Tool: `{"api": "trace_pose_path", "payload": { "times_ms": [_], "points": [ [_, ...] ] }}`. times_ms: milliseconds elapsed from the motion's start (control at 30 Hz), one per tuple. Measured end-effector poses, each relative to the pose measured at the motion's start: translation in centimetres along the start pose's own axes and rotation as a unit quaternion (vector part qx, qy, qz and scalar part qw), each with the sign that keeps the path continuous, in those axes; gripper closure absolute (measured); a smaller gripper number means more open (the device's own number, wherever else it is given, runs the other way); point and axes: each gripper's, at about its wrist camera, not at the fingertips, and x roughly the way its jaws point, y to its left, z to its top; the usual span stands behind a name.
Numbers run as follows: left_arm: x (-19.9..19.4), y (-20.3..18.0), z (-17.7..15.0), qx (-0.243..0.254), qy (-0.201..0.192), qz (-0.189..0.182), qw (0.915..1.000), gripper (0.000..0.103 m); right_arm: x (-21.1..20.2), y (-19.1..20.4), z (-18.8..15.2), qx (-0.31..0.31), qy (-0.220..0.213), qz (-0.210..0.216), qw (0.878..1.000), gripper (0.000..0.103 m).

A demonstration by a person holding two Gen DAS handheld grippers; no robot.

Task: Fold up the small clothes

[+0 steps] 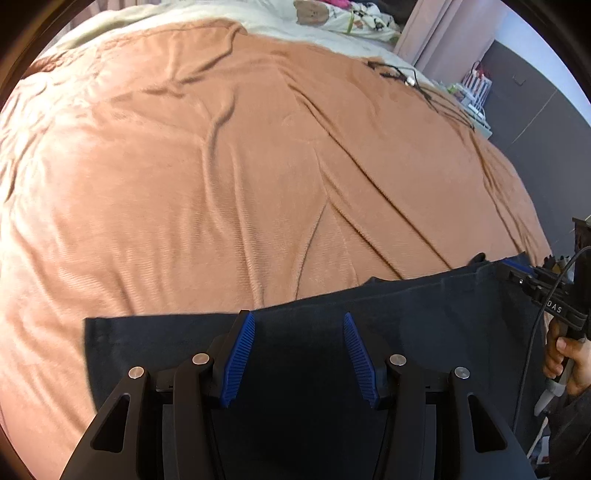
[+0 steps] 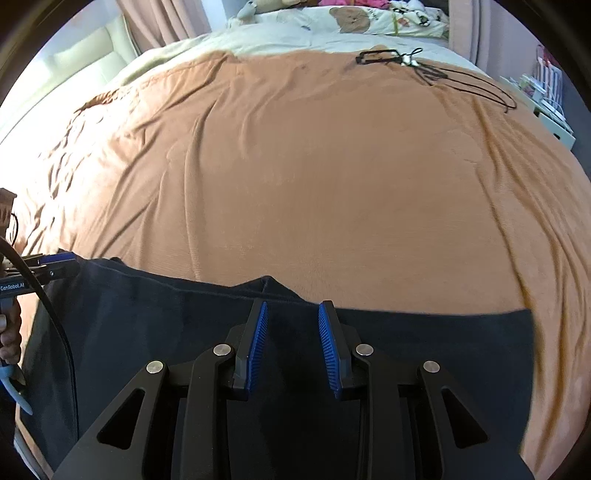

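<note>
Both the left gripper (image 1: 299, 321) and right gripper (image 2: 291, 310) hover agape above the dark garment (image 1: 424, 306); each should pinch its far hem evenly.

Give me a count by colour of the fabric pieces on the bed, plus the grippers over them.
Dark navy garment: 1
Orange-brown blanket: 1
Cream printed bedding: 1
Grippers with blue pads, left gripper and right gripper: 2
Total: 5
</note>
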Motion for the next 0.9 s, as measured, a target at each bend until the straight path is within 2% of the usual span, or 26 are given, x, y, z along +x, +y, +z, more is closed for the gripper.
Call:
{"api": "trace_pose_path", "payload": {
  "times_ms": [100,200,267,300,367,400,467,533,567,767,900],
  "points": [
    [-1.7,0.3,-0.5,-0.010,-0.006,-0.002,0.9999,0.050,-2.0,-0.3,-0.7,0.001,-0.007,0.002,1.000,0.076],
    [-3.3,0.4,-1.1,-0.015,-0.012,0.000,0.9998,0.050,-4.1,-0.3,-1.3,-0.001,-0.019,-0.005,1.000,0.058],
    [-4.3,0.2,-1.4,-0.019,-0.016,0.000,0.9997,0.049,-5.7,-0.1,-1.9,-0.008,-0.029,-0.012,0.999,0.040],
    [-4.9,0.3,-1.7,-0.021,-0.019,0.000,0.9996,0.049,-6.7,0.3,-2.4,-0.020,-0.038,-0.008,0.999,0.037],
    [-6.3,0.4,-2.3,-0.025,-0.027,0.002,0.9993,0.040,-8.5,0.7,-3.5,-0.025,-0.051,-0.010,0.998,0.019],
    [-6.7,0.3,-2.5,-0.026,-0.031,0.004,0.9992,0.036,-9.3,0.8,-4.2,-0.024,-0.057,-0.013,0.998,0.017],
    [-8.0,0.2,-3.4,-0.030,-0.043,0.005,0.9986,0.016,-10.8,0.9,-5.4,-0.017,-0.064,-0.021,0.998,0.007],
    [-9.5,0.1,-4.5,-0.037,-0.061,-0.007,0.9974,0.004,-12.2,1.1,-6.6,-0.016,-0.073,-0.018,0.997,0.000],
    [-10.2,0.0,-5.1,-0.040,-0.069,-0.006,0.9968,0.001,-12.7,1.3,-7.1,-0.015,-0.075,-0.020,0.997,0.000],
    [-13.9,-0.1,-8.5,-0.062,-0.107,-0.006,0.9923,0.001,-16.1,1.5,-10.2,0.002,-0.080,-0.018,0.997,0.000],
    [-16.3,-0.2,-10.8,-0.066,-0.139,0.020,0.9879,0.001,-18.7,1.5,-12.2,0.006,-0.094,-0.007,0.996,0.000]
  ]
}}
